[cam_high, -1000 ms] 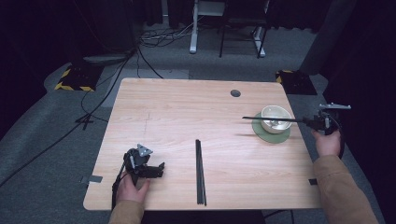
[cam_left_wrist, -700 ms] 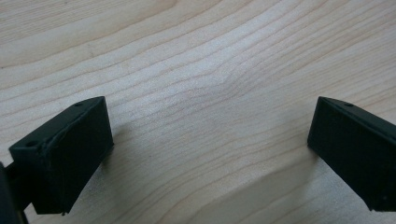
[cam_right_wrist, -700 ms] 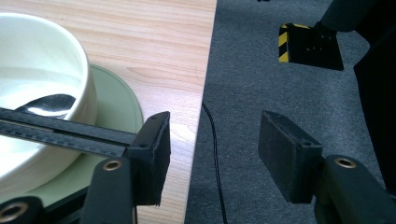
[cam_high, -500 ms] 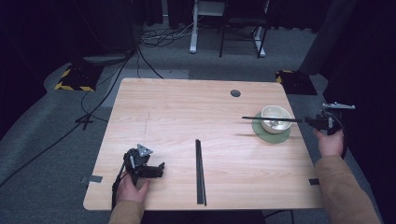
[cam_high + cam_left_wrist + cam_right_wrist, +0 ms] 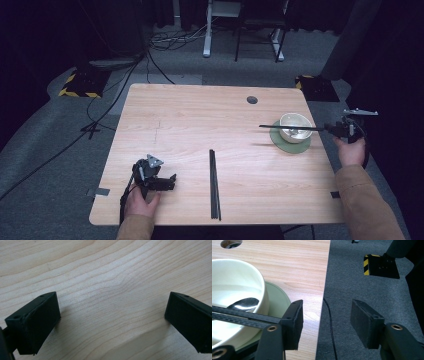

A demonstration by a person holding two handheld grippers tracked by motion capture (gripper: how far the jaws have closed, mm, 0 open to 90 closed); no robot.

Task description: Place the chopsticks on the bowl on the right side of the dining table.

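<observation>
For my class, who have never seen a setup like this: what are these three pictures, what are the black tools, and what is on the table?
A person sits at a wooden table with a hand-held two-jaw gripper in each hand. The high view looks down from above. The other two pictures come from cameras mounted on the grippers and look along their black jaws.

The left gripper rests on the bare table with its jaws open and empty. The right gripper is just off the table's right edge, also open and empty.

A pair of black chopsticks lies mid-table. A white bowl stands on a green saucer. Inside it is what looks like a metal spoon, and a second pair of chopsticks stretches across the bowl towards the right gripper.
</observation>
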